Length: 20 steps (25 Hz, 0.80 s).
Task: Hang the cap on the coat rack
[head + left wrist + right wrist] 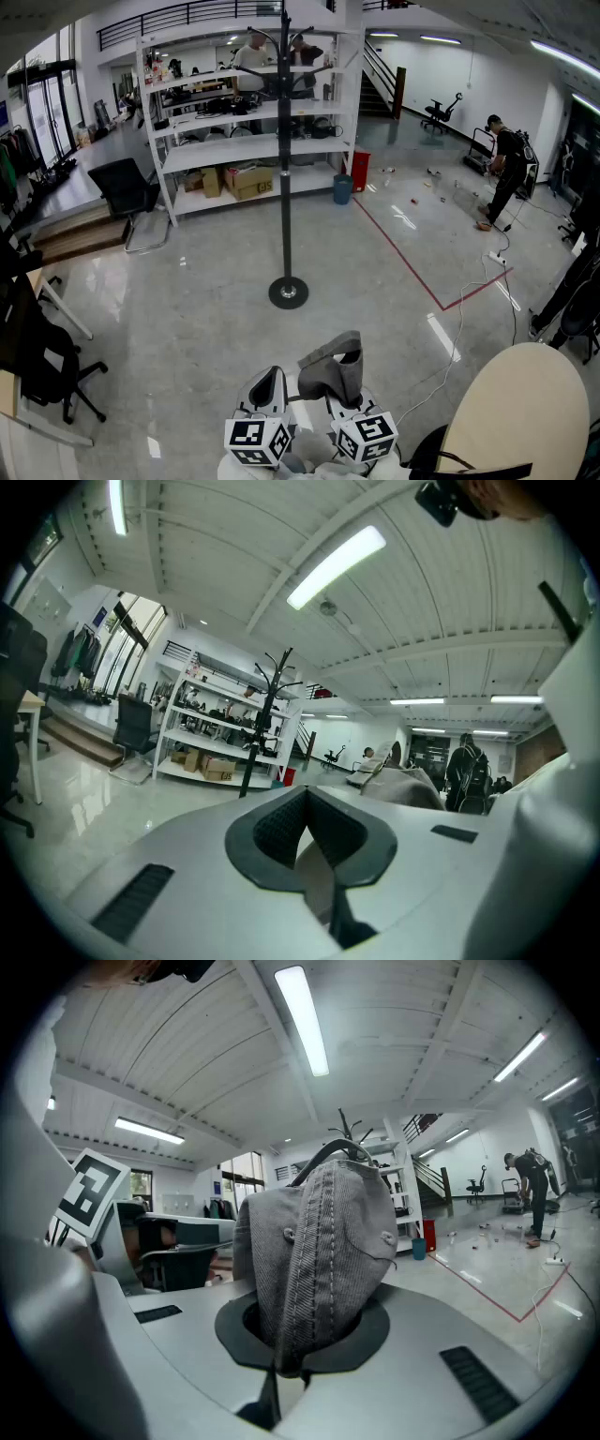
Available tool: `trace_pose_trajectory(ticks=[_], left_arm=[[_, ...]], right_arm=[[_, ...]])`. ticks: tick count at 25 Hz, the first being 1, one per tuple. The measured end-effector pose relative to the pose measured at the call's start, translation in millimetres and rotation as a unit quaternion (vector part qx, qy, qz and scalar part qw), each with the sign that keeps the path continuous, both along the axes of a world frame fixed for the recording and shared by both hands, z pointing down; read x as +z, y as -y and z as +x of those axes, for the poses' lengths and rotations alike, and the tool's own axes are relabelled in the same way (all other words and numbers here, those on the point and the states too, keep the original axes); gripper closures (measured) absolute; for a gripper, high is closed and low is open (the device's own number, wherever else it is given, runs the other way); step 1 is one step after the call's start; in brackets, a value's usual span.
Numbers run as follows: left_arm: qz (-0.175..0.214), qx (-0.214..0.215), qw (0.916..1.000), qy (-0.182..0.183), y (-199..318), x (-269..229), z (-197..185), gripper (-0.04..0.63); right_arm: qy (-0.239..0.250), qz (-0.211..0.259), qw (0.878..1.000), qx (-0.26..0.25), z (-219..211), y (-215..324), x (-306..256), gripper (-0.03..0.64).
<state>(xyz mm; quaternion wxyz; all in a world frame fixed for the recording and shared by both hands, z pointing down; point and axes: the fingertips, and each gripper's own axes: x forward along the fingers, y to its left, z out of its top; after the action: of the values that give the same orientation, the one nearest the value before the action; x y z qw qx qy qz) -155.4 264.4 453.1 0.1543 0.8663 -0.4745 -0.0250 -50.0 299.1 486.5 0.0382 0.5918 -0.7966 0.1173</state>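
Observation:
A black coat rack (pixel 284 169) stands on a round base in the middle of the floor, a few steps ahead of me. My right gripper (pixel 339 396) is shut on a grey cap (pixel 337 366), which sticks up from its jaws. In the right gripper view the cap (pixel 314 1251) fills the centre above that gripper (pixel 298 1340) and hides most of the rack; only the rack's hooks (pixel 349 1131) show above it. My left gripper (pixel 270 377) sits just left of the cap, shut with nothing in it. The left gripper view shows that gripper (pixel 305 797) pointing toward the rack (pixel 267 700).
White shelving (pixel 248 122) with boxes stands behind the rack. A black office chair (pixel 127 192) is at the left and another chair (pixel 47 366) is nearer. A round beige table (pixel 520 412) is at the bottom right. A person (pixel 506 169) stands far right, beyond red floor tape (pixel 412 262).

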Motion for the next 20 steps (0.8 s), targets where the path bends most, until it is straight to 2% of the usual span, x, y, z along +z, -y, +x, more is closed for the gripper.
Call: trace_pose_trajectory(ticks=[9, 20], left_arm=[[0.010, 0.007, 0.9996, 0.024, 26.2, -3.7, 20.1, 0.594], [0.013, 0.018, 0.9995, 0.021, 59.2, -3.5, 31.0, 0.594]], right_arm=[[0.006, 0.001, 1.000, 0.012, 17.8, 21.2, 0.2, 0.600], [0.004, 0.004, 1.000, 0.017, 27.5, 54.8, -1.5, 0.600]])
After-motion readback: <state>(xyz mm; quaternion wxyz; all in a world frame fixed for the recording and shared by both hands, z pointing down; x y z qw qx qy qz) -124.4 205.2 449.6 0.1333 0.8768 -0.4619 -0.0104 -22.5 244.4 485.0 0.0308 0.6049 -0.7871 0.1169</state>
